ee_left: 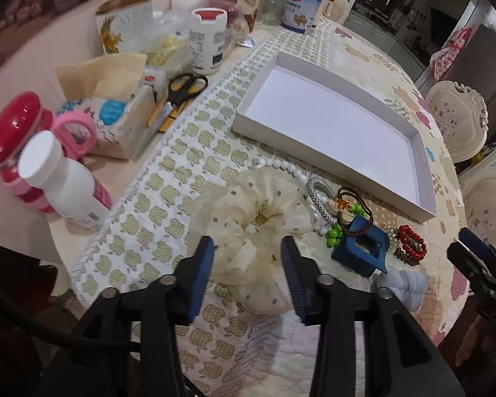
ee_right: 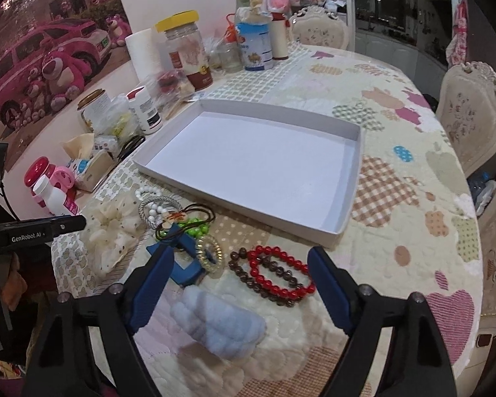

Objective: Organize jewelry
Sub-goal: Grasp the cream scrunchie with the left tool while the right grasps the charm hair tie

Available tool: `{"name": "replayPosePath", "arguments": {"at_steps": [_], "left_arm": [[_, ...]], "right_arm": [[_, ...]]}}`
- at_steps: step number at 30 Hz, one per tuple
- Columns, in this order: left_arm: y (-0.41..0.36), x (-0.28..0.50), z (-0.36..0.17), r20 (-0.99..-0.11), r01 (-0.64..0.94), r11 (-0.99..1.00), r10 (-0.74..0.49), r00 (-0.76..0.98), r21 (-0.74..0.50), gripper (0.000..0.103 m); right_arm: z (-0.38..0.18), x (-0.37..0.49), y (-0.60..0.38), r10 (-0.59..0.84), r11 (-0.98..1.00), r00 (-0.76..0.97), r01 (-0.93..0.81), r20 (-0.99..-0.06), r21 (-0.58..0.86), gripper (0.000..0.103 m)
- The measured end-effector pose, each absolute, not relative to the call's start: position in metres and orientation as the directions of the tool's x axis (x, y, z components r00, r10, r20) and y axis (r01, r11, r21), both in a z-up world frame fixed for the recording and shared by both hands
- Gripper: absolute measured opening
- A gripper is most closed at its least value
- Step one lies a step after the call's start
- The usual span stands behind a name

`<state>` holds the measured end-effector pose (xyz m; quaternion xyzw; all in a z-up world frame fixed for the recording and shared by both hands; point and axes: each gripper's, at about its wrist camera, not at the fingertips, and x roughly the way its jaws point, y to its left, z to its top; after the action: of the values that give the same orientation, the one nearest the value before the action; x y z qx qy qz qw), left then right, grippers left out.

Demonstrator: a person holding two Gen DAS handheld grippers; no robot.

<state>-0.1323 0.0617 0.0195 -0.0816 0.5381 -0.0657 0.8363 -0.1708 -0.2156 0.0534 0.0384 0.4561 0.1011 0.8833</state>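
Note:
A shallow white tray [ee_left: 413,152] [ee_right: 353,178] lies empty on the patterned tablecloth. In front of it lies a heap of jewelry and hair things. My left gripper [ee_left: 247,248] is open, its jaws on either side of a cream dotted scrunchie [ee_left: 261,211] [ee_right: 112,231]. Beside that lie a white bead string [ee_left: 281,164], a silver bangle [ee_left: 317,195], green beads [ee_left: 334,234], a blue hair claw [ee_left: 360,251] [ee_right: 188,266] and a pale blue scrunchie [ee_right: 218,321]. My right gripper [ee_right: 239,258] is open above the red bead bracelet [ee_right: 281,278] and a brown bead bracelet [ee_right: 248,274].
Bottles, jars, a tissue box [ee_left: 115,115], black scissors [ee_left: 185,86] and pink scissors [ee_left: 76,132] crowd the table's left side. Ornate chairs [ee_right: 469,109] stand at the right. The right gripper's tip [ee_left: 473,248] shows in the left wrist view.

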Motion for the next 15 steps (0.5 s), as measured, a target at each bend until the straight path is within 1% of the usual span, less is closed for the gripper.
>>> {"name": "replayPosePath", "arguments": {"at_steps": [2,5,7,8,12,15], "left_arm": [[0.061,-0.128,0.014,-0.891,0.017,0.973,-0.217,0.400,-0.229,0.039],[0.056,-0.121,0.007,-0.897,0.023,0.974,-0.218,0.385,-0.227,0.041],[0.052,-0.116,0.000,-0.903,0.029,0.975,-0.214,0.372,-0.220,0.041],[0.051,-0.114,-0.003,-0.907,0.028,0.976,-0.212,0.364,-0.216,0.041],[0.048,-0.104,-0.013,-0.916,0.021,0.981,-0.189,0.354,-0.194,0.041],[0.045,-0.098,-0.018,-0.923,0.025,0.987,-0.155,0.352,-0.156,0.041]], "right_arm": [[0.050,-0.165,-0.210,0.231,0.972,0.549,-0.158,-0.803,0.172,0.086],[0.044,-0.152,-0.201,0.252,0.967,0.525,-0.175,-0.813,0.186,0.086],[0.038,-0.140,-0.195,0.277,0.960,0.503,-0.179,-0.818,0.214,0.080],[0.035,-0.134,-0.193,0.290,0.957,0.489,-0.179,-0.823,0.231,0.074],[0.019,-0.110,-0.184,0.339,0.941,0.427,-0.166,-0.838,0.296,0.070],[0.011,-0.101,-0.171,0.349,0.936,0.403,-0.188,-0.846,0.297,0.067]]}}
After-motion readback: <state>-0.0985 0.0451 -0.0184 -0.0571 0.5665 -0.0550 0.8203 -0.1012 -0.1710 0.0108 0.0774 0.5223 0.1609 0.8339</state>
